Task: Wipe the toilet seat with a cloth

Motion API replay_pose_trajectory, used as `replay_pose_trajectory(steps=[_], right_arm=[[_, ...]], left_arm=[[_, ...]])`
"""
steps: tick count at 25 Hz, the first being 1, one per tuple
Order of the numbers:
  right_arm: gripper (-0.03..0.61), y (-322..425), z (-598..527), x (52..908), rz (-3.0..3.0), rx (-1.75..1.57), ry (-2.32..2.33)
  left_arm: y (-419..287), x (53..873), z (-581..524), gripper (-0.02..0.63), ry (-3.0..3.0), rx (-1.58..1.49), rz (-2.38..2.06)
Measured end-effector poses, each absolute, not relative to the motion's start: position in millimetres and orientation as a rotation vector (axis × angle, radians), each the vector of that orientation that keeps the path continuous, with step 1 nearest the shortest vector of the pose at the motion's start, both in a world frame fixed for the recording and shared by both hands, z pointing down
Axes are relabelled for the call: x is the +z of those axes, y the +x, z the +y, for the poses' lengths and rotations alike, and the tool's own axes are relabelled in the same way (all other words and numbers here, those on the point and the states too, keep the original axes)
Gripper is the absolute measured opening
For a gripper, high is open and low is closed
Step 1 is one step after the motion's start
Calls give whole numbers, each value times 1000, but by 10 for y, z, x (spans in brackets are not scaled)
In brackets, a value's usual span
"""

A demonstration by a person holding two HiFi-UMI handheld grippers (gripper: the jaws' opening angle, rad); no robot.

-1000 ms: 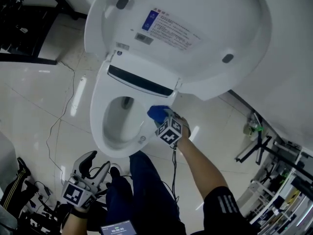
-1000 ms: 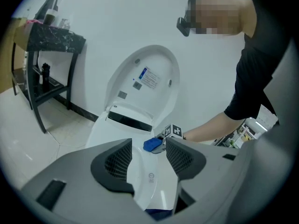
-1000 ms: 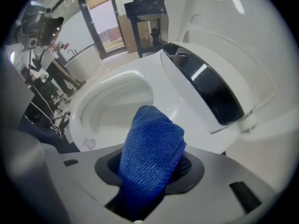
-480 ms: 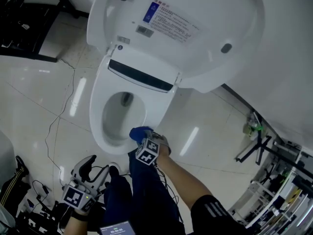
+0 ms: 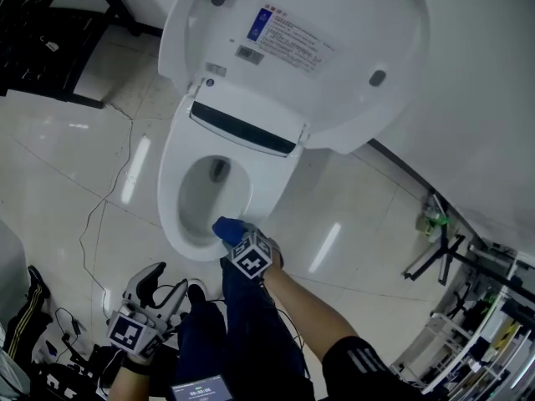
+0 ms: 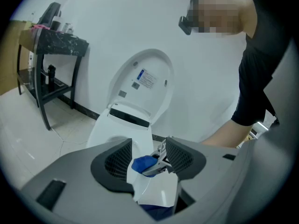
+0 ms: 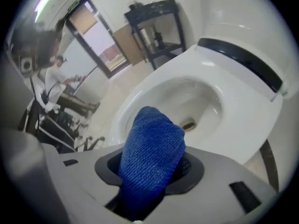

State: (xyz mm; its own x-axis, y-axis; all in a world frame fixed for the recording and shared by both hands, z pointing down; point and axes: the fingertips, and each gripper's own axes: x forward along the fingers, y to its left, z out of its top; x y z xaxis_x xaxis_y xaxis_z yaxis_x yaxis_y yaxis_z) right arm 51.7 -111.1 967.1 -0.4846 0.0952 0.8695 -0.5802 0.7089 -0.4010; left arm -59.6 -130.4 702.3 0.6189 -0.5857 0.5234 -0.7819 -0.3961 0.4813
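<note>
The white toilet stands with its lid (image 5: 309, 48) raised; the seat (image 5: 272, 186) lies down around the bowl (image 5: 209, 195). My right gripper (image 5: 235, 235) is shut on a blue cloth (image 5: 224, 226), which rests at the seat's front rim. In the right gripper view the cloth (image 7: 152, 157) bulges out between the jaws, with the seat (image 7: 229, 120) and bowl (image 7: 187, 104) beyond. My left gripper (image 5: 165, 286) hangs low at the bottom left, away from the toilet, open and holding nothing. Through the open jaws of the left gripper (image 6: 147, 161) I see the cloth (image 6: 144, 164) and the toilet (image 6: 126, 125).
A black rack (image 5: 46, 40) stands at the back left, and a thin cable (image 5: 109, 195) runs across the tiled floor. Metal stands (image 5: 443, 245) crowd the right side. The person's blue trouser legs (image 5: 247, 332) are right before the bowl. Black gear lies at the bottom left.
My right gripper has carried the blue cloth from the seat's right side near the hinge down and left to the front rim. The left gripper has barely moved.
</note>
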Motion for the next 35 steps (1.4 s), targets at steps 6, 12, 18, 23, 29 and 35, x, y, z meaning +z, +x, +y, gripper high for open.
replay_pose_trajectory(steps=[6, 12, 18, 23, 29, 35], right_arm=[[202, 916, -1774, 8818, -2004, 835, 672], [202, 1337, -1980, 7738, -2083, 772, 909], [202, 1230, -1612, 6251, -2249, 781, 1112], [202, 967, -887, 4964, -2482, 1062, 1269], [202, 824, 416, 3859, -2604, 993, 1345], [202, 755, 1390, 3346, -2643, 966, 1406]], left_arm=[[-741, 6689, -1299, 235, 2174, 306, -1129], [-962, 6089, -1122, 235, 2247, 269, -1163], [-1179, 5331, -688, 235, 2336, 210, -1175], [-1284, 4482, -159, 235, 2454, 85, -1156], [-1492, 3748, 936, 235, 2568, 18, -1097], [-1779, 3673, 1766, 235, 2588, 59, -1074]])
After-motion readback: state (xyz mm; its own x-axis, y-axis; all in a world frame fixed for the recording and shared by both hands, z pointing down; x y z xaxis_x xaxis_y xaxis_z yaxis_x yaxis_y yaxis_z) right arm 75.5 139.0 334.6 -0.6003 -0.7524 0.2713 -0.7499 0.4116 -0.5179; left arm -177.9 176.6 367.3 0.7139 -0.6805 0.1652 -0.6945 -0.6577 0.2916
